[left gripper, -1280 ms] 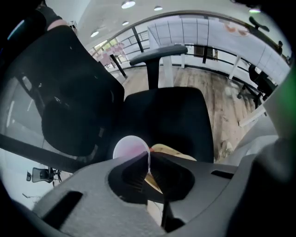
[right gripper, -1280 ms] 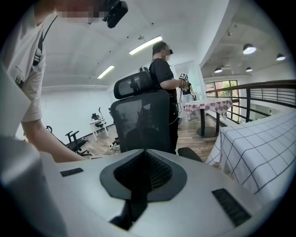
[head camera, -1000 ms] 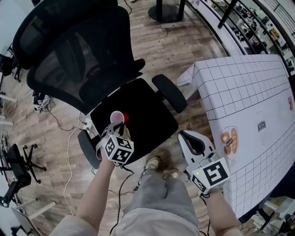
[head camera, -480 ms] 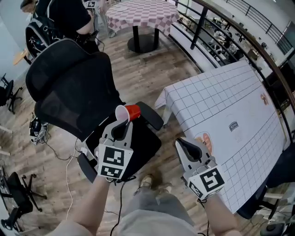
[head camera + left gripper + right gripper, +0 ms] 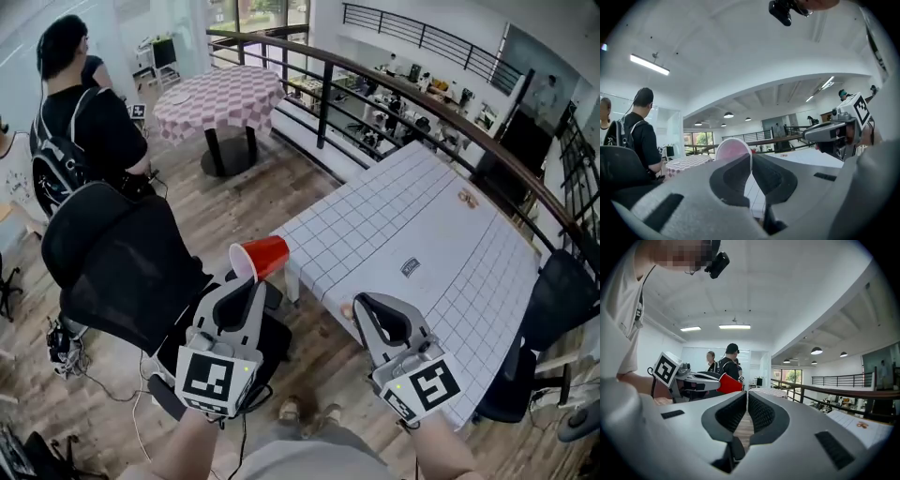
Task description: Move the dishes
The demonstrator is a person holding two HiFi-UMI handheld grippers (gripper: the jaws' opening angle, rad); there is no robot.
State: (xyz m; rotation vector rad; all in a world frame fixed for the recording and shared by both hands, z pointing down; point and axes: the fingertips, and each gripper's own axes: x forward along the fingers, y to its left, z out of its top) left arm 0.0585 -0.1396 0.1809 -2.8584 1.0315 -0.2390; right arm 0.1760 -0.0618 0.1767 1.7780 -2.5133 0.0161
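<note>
Left gripper (image 5: 246, 284): clamped on the rim of the red cup (image 5: 262, 257). Cup on its side, mouth toward the gripper, held in the air above the black office chair (image 5: 112, 272), just off the near corner of the table (image 5: 422, 234).

Right gripper (image 5: 364, 309): jaws together, nothing between them, beside the table's near edge.

Open wooden floor (image 5: 234, 202) between chair, table and round table with checked cloth (image 5: 220, 94). Railing (image 5: 325, 103) along the table's far side.

Second chair (image 5: 562, 300) at right: cut off by the frame.

Small label (image 5: 410, 267) on the gridded cloth: too small to read. Square markers on both grippers: patterns only, no text.
</note>
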